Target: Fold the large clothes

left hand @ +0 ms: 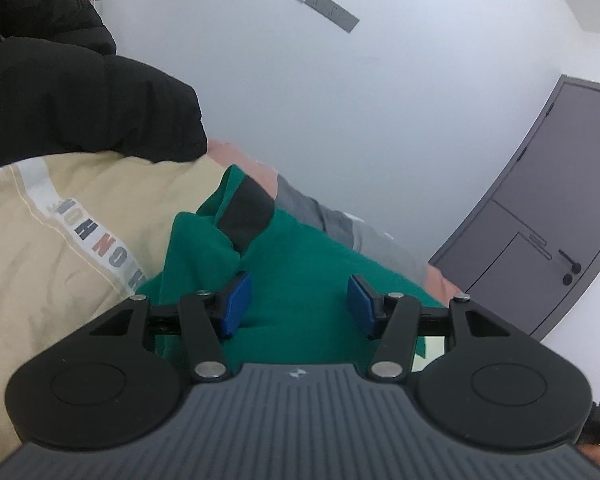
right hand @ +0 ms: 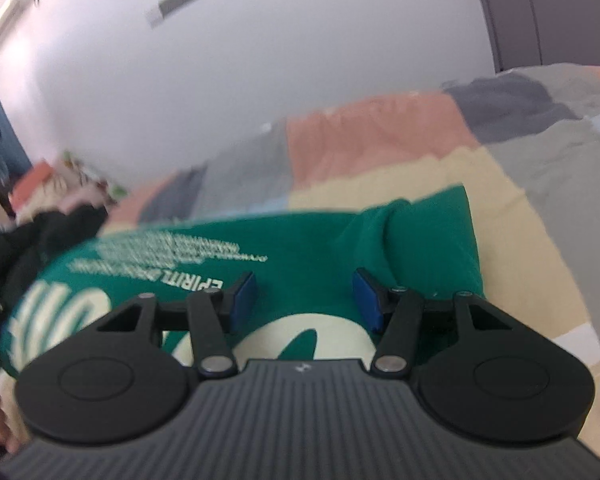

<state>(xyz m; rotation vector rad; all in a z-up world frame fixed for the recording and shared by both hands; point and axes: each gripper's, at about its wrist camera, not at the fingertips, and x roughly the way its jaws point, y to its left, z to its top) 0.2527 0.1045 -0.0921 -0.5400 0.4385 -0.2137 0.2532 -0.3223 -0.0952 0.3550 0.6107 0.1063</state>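
Green sweatshirt (left hand: pixel 308 280) front and centre, spread over the patchwork bedspread (right hand: pixel 380 136), and everything else sits around it. It looks like thick, soft knit: light enough to lift, floppy, no stiffness at all, so it will sag and drag wherever it is not supported. Nothing fragile here, and the cloth should give good friction against the blue pads (left hand: pixel 236 304).

One sleeve with a dark grey cuff (left hand: pixel 246 212) lies folded back across the sweatshirt's body, bunched and creased. In the right wrist view the white printed lettering (right hand: pixel 172 256) runs over the chest.

Left gripper (left hand: pixel 298 306) hangs just above the green fabric, jaws apart, nothing pinched. Right gripper (right hand: pixel 306 300) is the same story over the printed chest, jaws parted and empty, though that view is blurred.

Best hold, I'd judge: pinch a doubled edge, hem or shoulder seam, where there is thickness to bite, not the flat middle.

Just beside the sweatshirt lies a beige garment (left hand: pixel 60 248) with a lettered stripe, a black padded jacket (left hand: pixel 80 108) beyond that. A grey door (left hand: pixel 540 220) stands past the sweatshirt's far side.
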